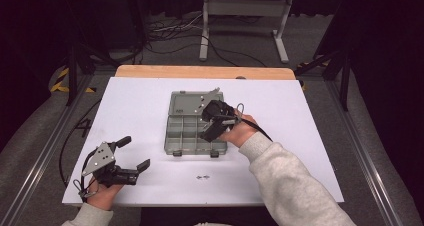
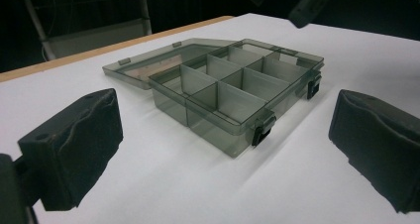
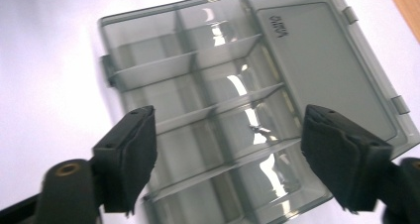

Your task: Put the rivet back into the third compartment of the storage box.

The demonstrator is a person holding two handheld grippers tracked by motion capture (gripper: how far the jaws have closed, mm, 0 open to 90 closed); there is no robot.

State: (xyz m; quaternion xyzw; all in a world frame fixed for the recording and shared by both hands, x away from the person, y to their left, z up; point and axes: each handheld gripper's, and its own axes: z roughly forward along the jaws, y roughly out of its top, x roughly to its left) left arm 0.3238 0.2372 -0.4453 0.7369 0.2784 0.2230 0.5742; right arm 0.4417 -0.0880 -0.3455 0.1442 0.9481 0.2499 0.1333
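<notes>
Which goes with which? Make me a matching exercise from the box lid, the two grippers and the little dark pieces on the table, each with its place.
1 lid
2 left gripper
3 right gripper
4 small dark pieces

a over the compartments of the box, jaws open
b laid open behind the compartments
c on the table, in front of the latches
d near the table's front left corner, jaws open

Pairs: 1-b, 2-d, 3-a, 4-c

A white surface [image 1: 140,111] with a wooden strip along its far edge carries an open grey compartment box [image 1: 187,133] near its middle, lid folded flat behind it. Two small dark bits [image 1: 202,177] lie nearer the front edge, apart from the box.
</notes>
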